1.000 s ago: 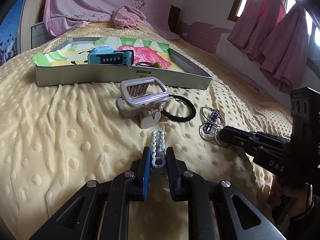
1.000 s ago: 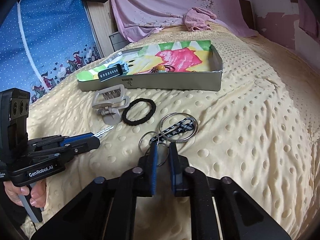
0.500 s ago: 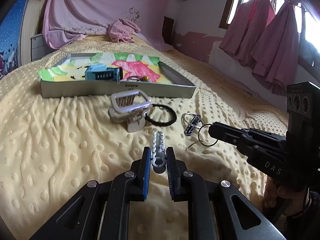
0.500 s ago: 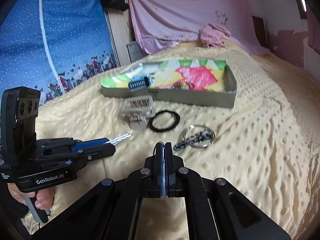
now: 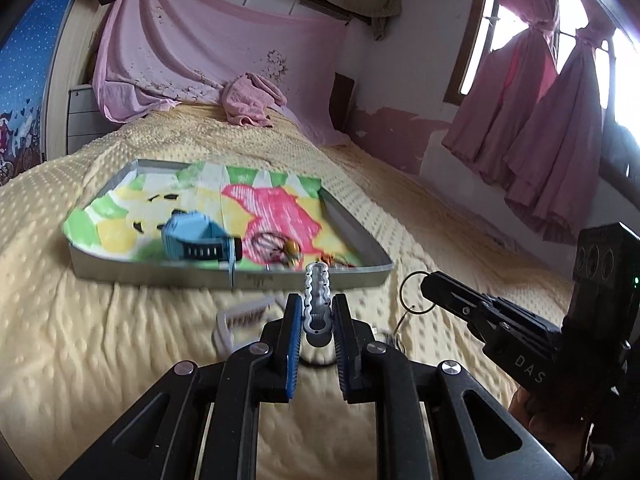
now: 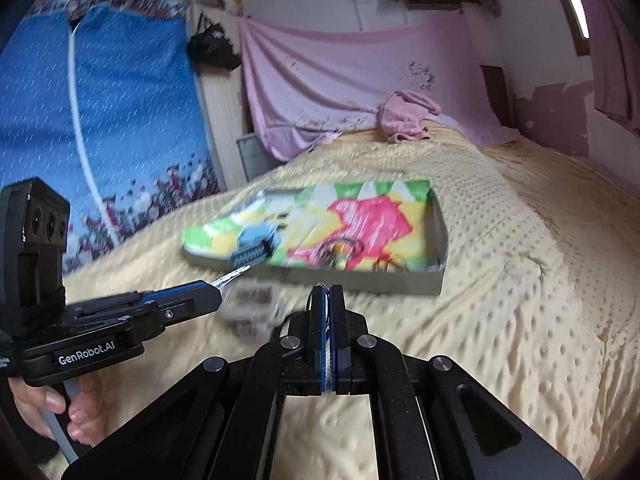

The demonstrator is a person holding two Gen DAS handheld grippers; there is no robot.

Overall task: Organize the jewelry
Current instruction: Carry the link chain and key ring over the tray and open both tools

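Note:
My left gripper is shut on a slim silver beaded clip, whose tip sticks out past the fingertips, above the yellow bedspread. In the right wrist view the same gripper shows at the left with the silver clip poking forward. My right gripper is shut on a thin metal key ring. From the left wrist view that gripper holds the key ring in the air. The grey tray lies just beyond both grippers, with a blue watch in it.
The tray also holds a bead hair tie and small pieces near its right corner. A grey clip lies blurred on the bedspread below the grippers. A pink cloth sits at the bed's far end. Pink curtains hang at the right.
The right gripper shut on the key ring and lifted it off the bedspread. The left gripper rose with the silver clip. Both now sit higher and nearer the tray.

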